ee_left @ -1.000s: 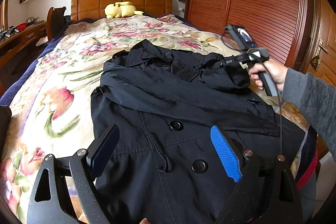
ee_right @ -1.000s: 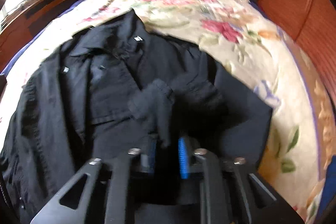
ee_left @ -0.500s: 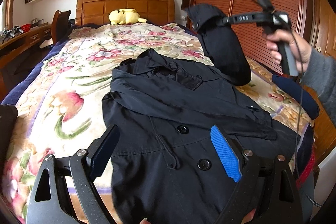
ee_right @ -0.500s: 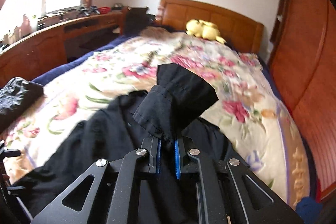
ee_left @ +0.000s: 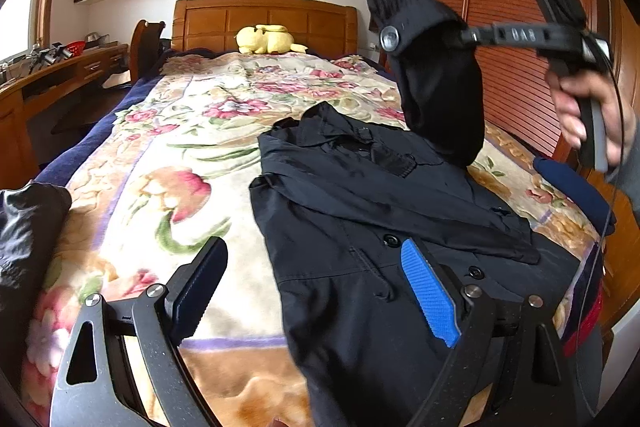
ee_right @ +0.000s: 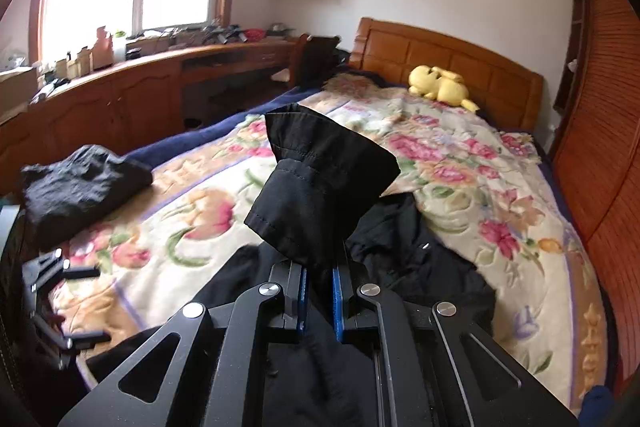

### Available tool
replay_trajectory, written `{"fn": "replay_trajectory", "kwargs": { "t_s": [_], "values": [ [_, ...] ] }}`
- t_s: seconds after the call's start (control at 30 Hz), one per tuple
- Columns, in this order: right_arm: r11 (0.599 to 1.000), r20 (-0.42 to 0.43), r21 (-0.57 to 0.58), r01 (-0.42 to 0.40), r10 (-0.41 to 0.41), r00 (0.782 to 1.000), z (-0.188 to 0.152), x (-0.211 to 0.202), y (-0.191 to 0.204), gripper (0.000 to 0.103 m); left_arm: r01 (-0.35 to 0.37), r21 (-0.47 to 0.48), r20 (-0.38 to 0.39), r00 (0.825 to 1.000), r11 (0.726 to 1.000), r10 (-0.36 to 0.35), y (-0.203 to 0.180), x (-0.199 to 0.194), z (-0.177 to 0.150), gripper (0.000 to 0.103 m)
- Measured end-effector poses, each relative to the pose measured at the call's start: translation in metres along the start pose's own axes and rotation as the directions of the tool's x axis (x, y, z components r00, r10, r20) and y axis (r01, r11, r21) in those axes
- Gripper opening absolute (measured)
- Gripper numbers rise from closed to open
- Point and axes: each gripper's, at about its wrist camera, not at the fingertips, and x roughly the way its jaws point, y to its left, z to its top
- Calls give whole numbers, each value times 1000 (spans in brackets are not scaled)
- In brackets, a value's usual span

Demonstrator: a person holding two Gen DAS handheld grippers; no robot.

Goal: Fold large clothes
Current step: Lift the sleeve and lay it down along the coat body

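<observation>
Right gripper [ee_right: 319, 291] clamped on black sleeve cuff [ee_right: 320, 183], lifted above black coat [ee_right: 420, 267] on floral bedspread [ee_right: 500, 195]. Yellow plush toy [ee_right: 440, 89] near wooden headboard [ee_right: 448, 55]. Dark folded garment [ee_right: 80, 187] at left.

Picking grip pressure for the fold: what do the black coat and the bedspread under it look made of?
Black coat: thin woven fabric, matte with a slight sheen, creasing sharply; probably cotton or a synthetic blend. Floral bedspread: looks like soft plush fleece with a fuzzy surface.

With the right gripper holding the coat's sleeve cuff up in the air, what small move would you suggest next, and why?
Probably carry the sleeve across and lay it over the coat's chest. The right gripper is shut on the cuff above the bed, the coat lies flat, and the left gripper hangs open.
</observation>
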Motion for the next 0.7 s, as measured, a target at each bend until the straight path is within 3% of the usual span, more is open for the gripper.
{"fn": "replay_trajectory", "kwargs": {
  "t_s": [0.37,0.53,0.7],
  "values": [
    [998,-118,43,-39,44,992,-60,8,8,10,-3,-9,10,1000,1000,4,9,-5,0,89],
    [993,-166,70,-90,101,981,-81,8,19,10,-5,-2,7,1000,1000,5,8,-5,-1,89],
    [989,-243,95,-110,130,961,-95,16,21,19,-8,0,0,1000,1000,8,7,-3,-1,89]
  ]
}}
